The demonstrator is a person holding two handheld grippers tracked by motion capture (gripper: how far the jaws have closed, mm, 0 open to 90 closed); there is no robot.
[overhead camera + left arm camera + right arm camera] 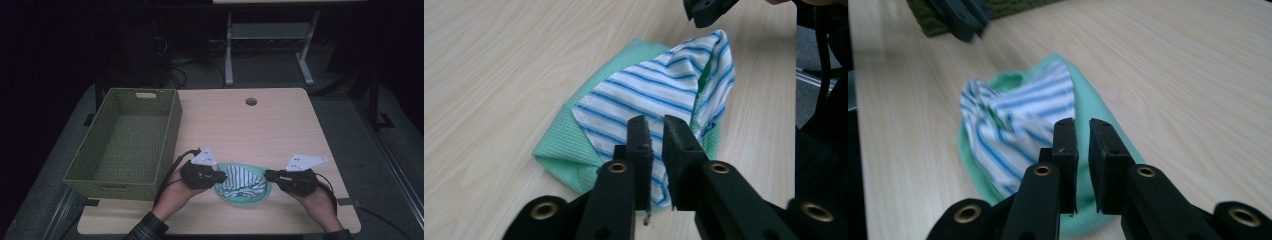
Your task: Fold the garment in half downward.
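1. The striped cloth (243, 181) lay crumpled on top of a green cloth (239, 198) on the counter (260, 125), directly between the two grippers and touching both.

2. The left gripper (220, 175) sat at the striped cloth's left edge. In the left gripper view its jaws stood nearly together with the blue-and-white fabric (659, 95) passing between them, so it appeared to be pinching a hem or corner of that cloth; the rest of the fabric rose away from the gripper in a loose peak.

3. The right gripper (267, 175) sat at the opposite edge. In the right gripper view its jaws were just as narrow, set over the border where the striped cloth (1013, 115) met the green cloth (1098, 115); it looked clamped on fabric there, though which layer it held could not be told.

4. Both cloths looked thin, light and limp: they would likely drape and fold under their own weight, give no resistance, and slide over each other easily. A pinch taken at an edge or corner seemed the soundest hold; a grab in the middle would probably bunch both layers together.

5. A woven green basket (127, 142) stood beyond and to the outside of the left gripper, well apart from the right one.
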